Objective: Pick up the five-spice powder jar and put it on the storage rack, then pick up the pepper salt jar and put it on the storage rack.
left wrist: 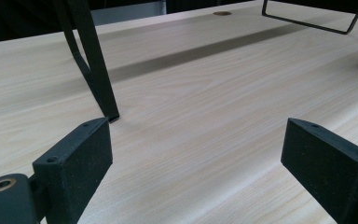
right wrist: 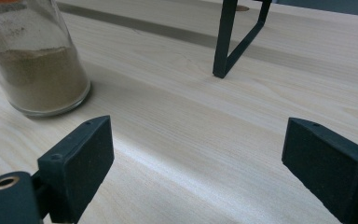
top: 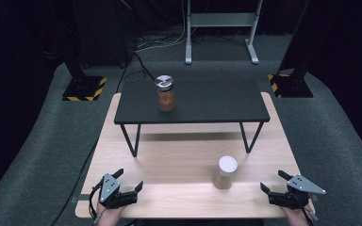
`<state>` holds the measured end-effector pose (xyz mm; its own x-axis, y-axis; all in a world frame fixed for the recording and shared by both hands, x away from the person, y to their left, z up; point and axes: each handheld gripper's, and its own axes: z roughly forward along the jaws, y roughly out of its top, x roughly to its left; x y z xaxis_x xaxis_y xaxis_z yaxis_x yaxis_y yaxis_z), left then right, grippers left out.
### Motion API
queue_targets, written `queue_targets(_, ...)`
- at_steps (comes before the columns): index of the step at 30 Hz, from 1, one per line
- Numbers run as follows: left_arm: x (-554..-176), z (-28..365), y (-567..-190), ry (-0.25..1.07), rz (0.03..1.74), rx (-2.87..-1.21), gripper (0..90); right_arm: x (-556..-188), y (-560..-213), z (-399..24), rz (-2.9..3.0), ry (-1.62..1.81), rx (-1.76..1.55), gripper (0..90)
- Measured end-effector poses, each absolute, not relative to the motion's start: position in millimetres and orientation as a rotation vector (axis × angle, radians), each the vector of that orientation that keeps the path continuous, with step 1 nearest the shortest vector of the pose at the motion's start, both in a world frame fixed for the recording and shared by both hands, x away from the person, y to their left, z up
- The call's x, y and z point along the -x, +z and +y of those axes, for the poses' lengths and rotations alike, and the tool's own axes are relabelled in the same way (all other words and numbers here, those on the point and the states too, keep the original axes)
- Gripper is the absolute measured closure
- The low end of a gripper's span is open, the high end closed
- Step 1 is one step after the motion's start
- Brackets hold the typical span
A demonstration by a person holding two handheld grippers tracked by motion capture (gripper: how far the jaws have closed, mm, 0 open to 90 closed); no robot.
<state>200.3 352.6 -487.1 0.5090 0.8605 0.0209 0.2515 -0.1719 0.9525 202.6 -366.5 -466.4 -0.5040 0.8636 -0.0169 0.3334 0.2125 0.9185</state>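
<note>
High view: pale wooden table [top: 179, 155], a black raised shelf [top: 193, 101] standing on its far half. Silver-lidded jar [top: 165, 93] of orange powder on the shelf's left part. White-lidded jar [top: 225, 172] of tan powder on the table, near the right gripper [top: 274, 182]. Left gripper [top: 128, 180] and right gripper at the near edge, jaws spread, empty.

No legible text, brand, number or label appears anywhere on the scene. The only sign-like markings are yellow-and-black hazard stripes on the left stand base [top: 84, 88] and the right stand base [top: 290, 86] beyond the table.
</note>
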Motion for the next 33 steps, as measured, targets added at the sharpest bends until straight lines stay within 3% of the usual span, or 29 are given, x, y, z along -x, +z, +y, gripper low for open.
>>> queue_targets(33, -200.3, 352.8, -487.0, 0.719, 0.951, -1.698, 8.5, -202.8, -466.3, -366.6, 1.949, 1.268, -1.104, 7.8)
